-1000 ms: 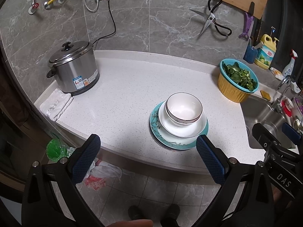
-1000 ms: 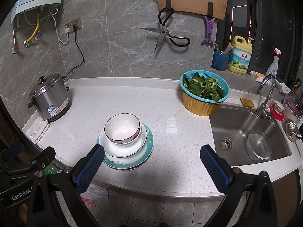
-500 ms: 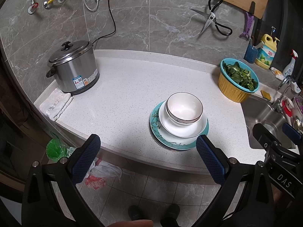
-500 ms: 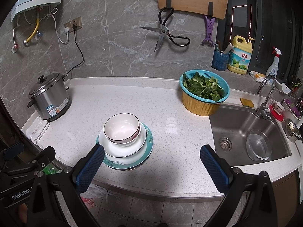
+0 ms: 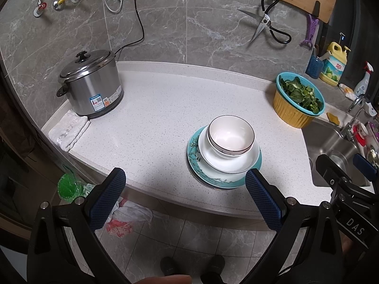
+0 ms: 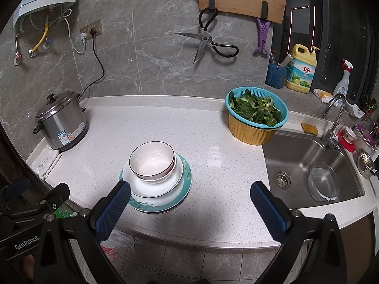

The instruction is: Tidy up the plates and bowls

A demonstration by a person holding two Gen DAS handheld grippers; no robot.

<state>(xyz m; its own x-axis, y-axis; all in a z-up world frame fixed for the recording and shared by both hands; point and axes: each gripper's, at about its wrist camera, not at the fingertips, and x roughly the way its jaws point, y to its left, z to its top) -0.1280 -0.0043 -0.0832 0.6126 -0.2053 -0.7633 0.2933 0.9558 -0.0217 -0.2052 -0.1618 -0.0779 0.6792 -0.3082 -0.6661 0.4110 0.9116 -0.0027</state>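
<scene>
A stack of dishes stands near the counter's front edge: a small white bowl with a dark rim [image 5: 231,135] [image 6: 152,159] rests in a wider white bowl [image 5: 233,163] [image 6: 163,185], which sits on a teal floral plate [image 5: 196,163] [image 6: 186,172]. My left gripper [image 5: 187,197] hangs open in front of the counter edge, its right pad just below the plate. My right gripper [image 6: 189,209] is also open with nothing held, its left pad overlapping the stack's front left in view.
A steel rice cooker [image 5: 91,85] and a folded white cloth [image 5: 68,130] sit at the left end. A yellow-and-teal basket of greens [image 6: 257,119] stands beside the sink [image 6: 308,163], which holds a glass bowl [image 6: 323,182]. Scissors and a cutting board hang on the wall.
</scene>
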